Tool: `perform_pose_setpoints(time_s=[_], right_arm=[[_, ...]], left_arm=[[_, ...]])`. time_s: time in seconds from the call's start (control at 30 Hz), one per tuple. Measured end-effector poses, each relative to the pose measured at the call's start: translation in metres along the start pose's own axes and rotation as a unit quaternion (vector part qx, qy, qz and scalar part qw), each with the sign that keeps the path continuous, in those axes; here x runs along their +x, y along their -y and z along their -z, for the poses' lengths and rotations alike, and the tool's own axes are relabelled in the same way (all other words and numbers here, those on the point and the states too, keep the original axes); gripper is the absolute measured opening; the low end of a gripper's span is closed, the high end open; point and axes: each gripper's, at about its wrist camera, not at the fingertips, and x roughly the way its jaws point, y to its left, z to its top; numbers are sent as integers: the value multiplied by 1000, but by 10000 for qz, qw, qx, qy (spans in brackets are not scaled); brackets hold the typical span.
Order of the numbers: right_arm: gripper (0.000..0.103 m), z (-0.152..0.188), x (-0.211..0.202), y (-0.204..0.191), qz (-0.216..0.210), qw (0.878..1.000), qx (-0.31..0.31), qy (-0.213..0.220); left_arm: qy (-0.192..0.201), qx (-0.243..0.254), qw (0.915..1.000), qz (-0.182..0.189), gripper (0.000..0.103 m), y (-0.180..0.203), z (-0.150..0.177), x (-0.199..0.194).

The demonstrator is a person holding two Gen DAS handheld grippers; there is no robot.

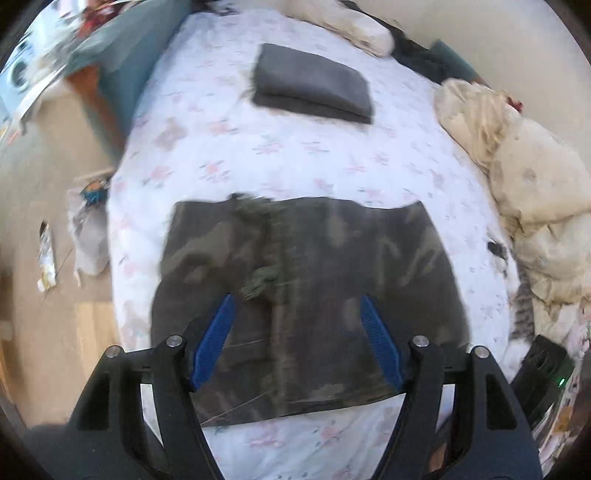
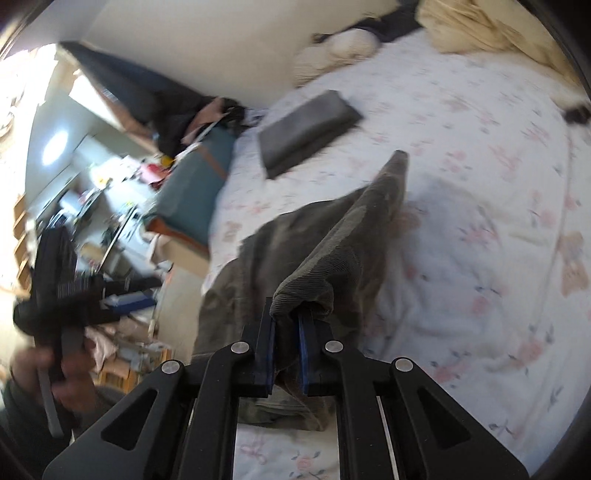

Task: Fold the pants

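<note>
Clearly, the camouflage pants (image 1: 310,295) are laid flat on the flowered sheet (image 1: 295,155) of the bed, seen from the left wrist as a dark, roughly square fold with its far edge straight across the sheet. The left gripper (image 1: 297,314) is held above them with its blue-padded fingers (image 1: 218,336) wide apart and nothing between them; whether the tips touch the cloth cannot be told.

From the right wrist, the right gripper (image 2: 286,332) is seen clamped on a bunched edge of the pants (image 2: 332,236). The cloth is gripped between the two pads and is raised from the sheet (image 2: 480,221), so that a ridge of fabric runs away from the fingers to a point farther up the bed, while the rest is draped down toward the bed's near edge.

A grey folded garment (image 1: 314,83) is seen farther up the bed, well apart from the pants; it also shows in the right view (image 2: 306,125). A cream duvet (image 1: 524,192) is heaped along the right side of the bed, and a pale pillow (image 1: 354,26) lies at the far end. A teal cushion (image 2: 195,184) stands just beside the bed on the left. The left gripper (image 2: 62,306) is also seen, blurred, at the left edge of the right view.
</note>
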Motion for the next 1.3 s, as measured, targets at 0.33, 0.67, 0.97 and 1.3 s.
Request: perform_pose_setpoints(time_s=[0.33, 0.67, 0.97, 1.3], right_arm=[[10, 10, -3, -46, -847, 9910, -1034, -69], [10, 22, 3, -69, -1398, 9774, -1528, -428], [36, 28, 6, -77, -2076, 9661, -1252, -889], [26, 10, 51, -62, 265, 9865, -1323, -927]], left_arm=[[-716, 1306, 9882, 363, 68, 115, -56, 51], [-580, 2145, 9750, 38, 5, 126, -64, 65], [-216, 1635, 9858, -304, 5, 10, -57, 18], [-39, 1252, 9917, -303, 5, -74, -30, 17]])
